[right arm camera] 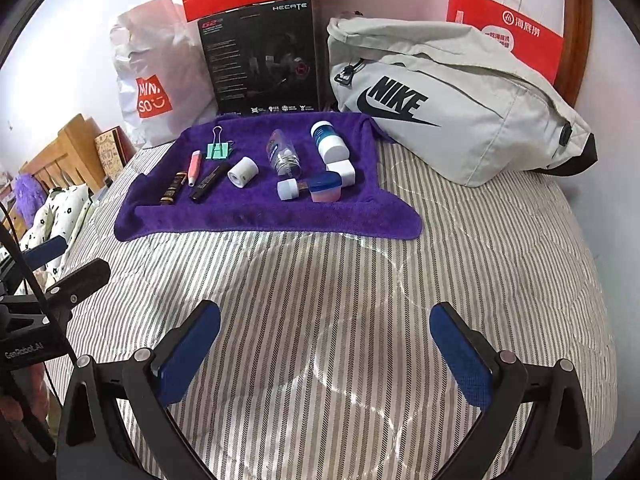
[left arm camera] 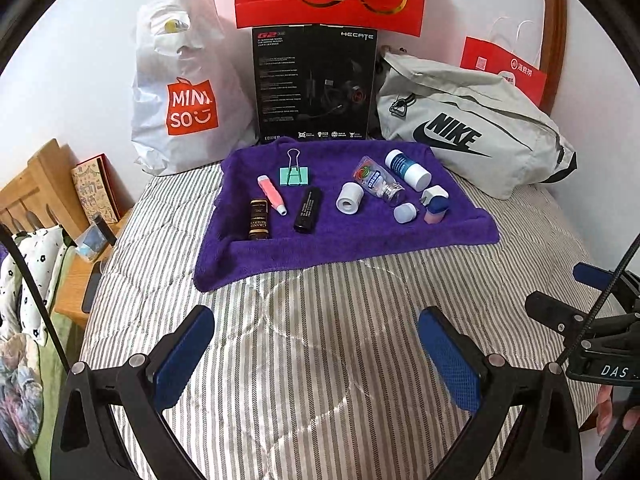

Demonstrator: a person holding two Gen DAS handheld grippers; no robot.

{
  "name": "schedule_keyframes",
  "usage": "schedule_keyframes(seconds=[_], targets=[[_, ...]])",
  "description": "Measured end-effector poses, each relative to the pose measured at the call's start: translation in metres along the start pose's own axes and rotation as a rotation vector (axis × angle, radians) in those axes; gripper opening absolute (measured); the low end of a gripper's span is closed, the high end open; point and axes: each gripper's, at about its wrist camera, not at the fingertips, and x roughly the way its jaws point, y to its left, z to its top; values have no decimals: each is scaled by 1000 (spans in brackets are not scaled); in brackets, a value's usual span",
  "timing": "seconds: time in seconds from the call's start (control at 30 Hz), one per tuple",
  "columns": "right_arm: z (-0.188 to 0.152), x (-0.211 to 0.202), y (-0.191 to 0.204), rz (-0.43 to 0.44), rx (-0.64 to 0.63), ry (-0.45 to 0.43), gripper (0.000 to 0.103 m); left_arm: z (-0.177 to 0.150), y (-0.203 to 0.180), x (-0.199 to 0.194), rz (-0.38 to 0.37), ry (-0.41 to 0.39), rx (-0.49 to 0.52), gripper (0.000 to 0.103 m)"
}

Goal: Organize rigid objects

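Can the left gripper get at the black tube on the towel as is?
Probably yes. The left gripper is open and empty, only bare striped quilt lies before it, and the black tube has clear gaps on both sides.

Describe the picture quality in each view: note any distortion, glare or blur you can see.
Left wrist view: fisheye bends the striped bedcover and darkens the corners; the purple towel is sharp. Right wrist view: same curvature, shiny glare patches on the bedcover, the bright wall washed out.
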Motion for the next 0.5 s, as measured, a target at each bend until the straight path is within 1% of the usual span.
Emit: schedule_keyframes(seconds=[0.5], targets=[[-6, -7, -5, -10, -3, -11, 103, -5, -4, -1, 5, 2, 5, 103]])
